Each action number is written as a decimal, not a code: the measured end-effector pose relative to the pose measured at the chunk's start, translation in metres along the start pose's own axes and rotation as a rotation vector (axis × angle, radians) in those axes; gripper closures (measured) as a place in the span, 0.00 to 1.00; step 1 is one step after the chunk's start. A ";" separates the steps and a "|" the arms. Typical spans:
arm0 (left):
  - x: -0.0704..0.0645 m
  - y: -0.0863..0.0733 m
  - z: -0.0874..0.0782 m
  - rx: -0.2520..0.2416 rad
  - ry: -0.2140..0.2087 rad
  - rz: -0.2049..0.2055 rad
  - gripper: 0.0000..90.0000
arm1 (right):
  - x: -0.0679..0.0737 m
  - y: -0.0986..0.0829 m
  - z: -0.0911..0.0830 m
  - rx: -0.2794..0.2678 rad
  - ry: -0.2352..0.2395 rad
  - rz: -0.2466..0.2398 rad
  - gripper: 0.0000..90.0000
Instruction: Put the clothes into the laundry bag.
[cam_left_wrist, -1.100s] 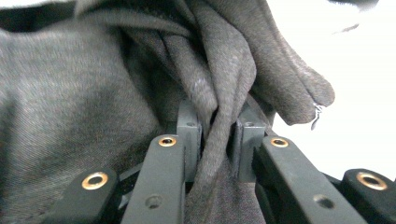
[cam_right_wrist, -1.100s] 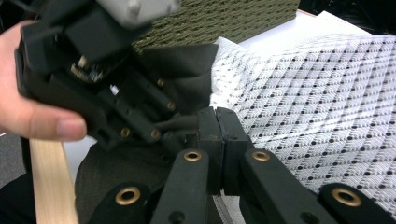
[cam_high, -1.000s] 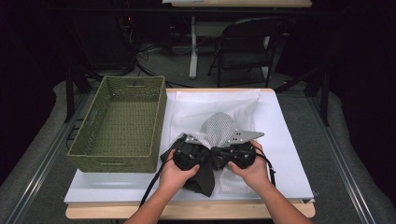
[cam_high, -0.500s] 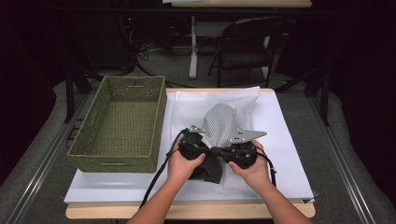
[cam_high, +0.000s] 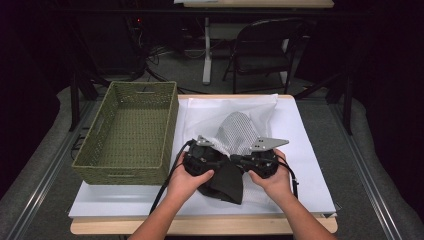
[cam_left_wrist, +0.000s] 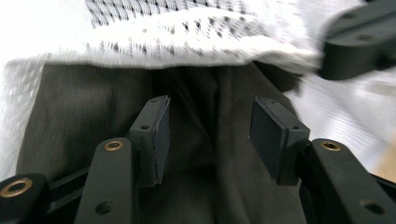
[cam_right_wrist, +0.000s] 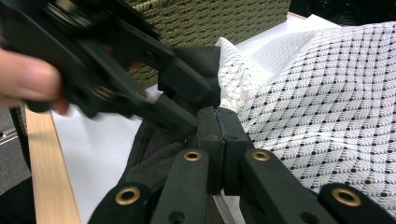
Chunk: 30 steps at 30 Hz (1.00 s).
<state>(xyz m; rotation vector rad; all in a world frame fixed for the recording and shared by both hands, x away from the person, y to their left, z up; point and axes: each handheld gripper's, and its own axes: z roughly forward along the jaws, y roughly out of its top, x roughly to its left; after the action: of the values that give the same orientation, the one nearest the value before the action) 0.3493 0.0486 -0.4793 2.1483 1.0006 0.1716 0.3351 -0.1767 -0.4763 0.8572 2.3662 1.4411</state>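
A white mesh bag with dark dots lies on the white sheet, its mouth toward me. Part of a dark garment sticks out of that mouth. My left gripper is open, its pads on either side of a fold of the garment, just under the bag's rim. My right gripper is shut, and its pads meet at the bag's edge, beside the left gripper. The garment lies under both grippers.
An empty green wicker basket stands at the left on the table, close to my left hand. The white sheet covers most of the table, bare at the right. A folding chair stands beyond the far edge.
Both hands have moved away from me up the table, pushing the dark garment toward the bag. The bag's mouth has bunched up and shifted farther back.
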 end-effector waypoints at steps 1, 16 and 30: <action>0.000 0.000 -0.005 -0.009 0.015 0.002 0.52 | 0.000 0.000 0.000 0.000 0.001 0.000 1.00; 0.028 0.005 -0.025 -0.039 0.142 -0.042 0.33 | -0.003 0.000 -0.003 -0.013 -0.006 0.015 1.00; 0.036 -0.004 0.015 0.087 0.137 -0.041 0.66 | -0.003 0.001 -0.003 -0.013 -0.007 0.013 1.00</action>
<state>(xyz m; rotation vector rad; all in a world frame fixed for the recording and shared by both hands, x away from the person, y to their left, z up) 0.3778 0.0668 -0.4992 2.2161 1.1487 0.2626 0.3362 -0.1804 -0.4748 0.8748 2.3479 1.4548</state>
